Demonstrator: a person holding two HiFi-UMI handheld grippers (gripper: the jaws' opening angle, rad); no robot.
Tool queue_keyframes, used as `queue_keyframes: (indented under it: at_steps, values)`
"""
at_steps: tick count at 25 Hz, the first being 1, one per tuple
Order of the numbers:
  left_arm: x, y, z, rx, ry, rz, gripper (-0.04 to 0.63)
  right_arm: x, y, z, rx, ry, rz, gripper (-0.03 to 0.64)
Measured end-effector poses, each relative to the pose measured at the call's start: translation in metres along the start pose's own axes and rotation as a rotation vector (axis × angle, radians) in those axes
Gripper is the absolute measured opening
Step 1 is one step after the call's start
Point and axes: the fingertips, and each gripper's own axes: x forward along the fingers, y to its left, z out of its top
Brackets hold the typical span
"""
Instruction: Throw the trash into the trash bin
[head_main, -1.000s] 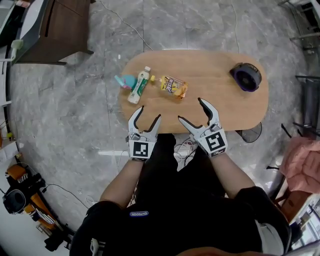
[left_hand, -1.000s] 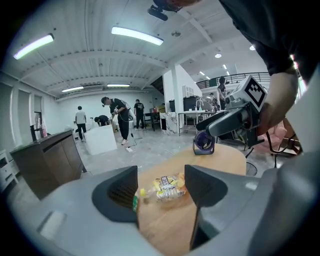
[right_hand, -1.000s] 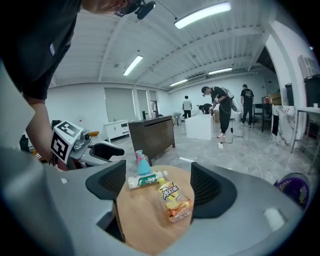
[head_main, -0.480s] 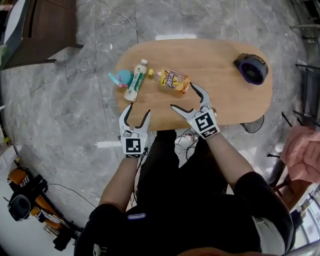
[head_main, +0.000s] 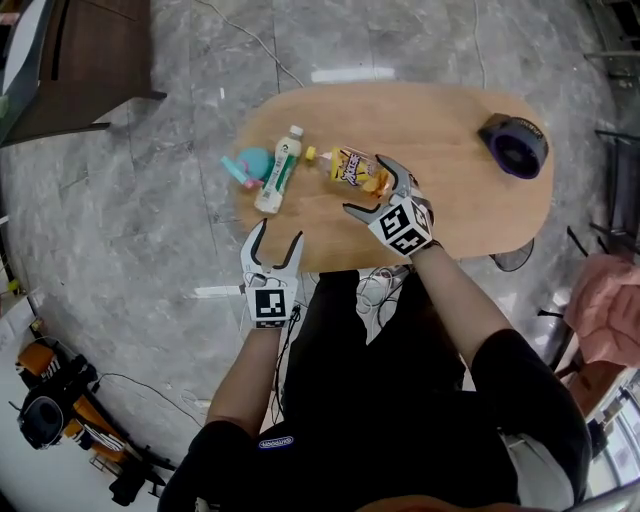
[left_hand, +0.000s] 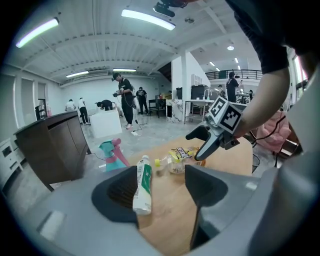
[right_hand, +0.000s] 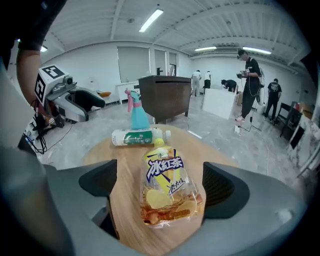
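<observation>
Right now my right tongs (head_main: 363, 184) sit low over the desk (head_main: 450, 210) with their jaws spread wide. They have just been opening, and the yellow drink pouch (right_hand: 167, 190) lies flat on the wood between them, its spout end pointing away from me. Neither pad presses on it, though the pouch's right edge comes close to the pad on that side.

My left tongs (head_main: 279, 232) hang at the desk's near edge, jaws apart and gripping nothing. A white bottle (head_main: 279, 168) with a green label lies on its side further along the desk, roughly in line with that gap but well short of the pads. A teal spray bottle (head_main: 248, 165) with a pink trigger stands just beside it at the desk's left edge.

The pouch is just to the right of the white bottle. A dark round container (head_main: 515, 145) with a purple rim stands at the desk's far right end, well apart from everything else.
</observation>
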Motion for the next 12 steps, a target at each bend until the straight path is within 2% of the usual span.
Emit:
queue_keyframes:
  at_steps: [7,12]
  values:
    - [-0.004,-0.001,-0.011,0.001,0.017,-0.014,0.295,0.029,-0.005,-0.017,-0.053,0.129,0.052,0.565]
    - [-0.009,0.004,-0.014,-0.017,0.018,-0.016,0.295,0.044,-0.008,-0.027,-0.026,0.21,0.051,0.575]
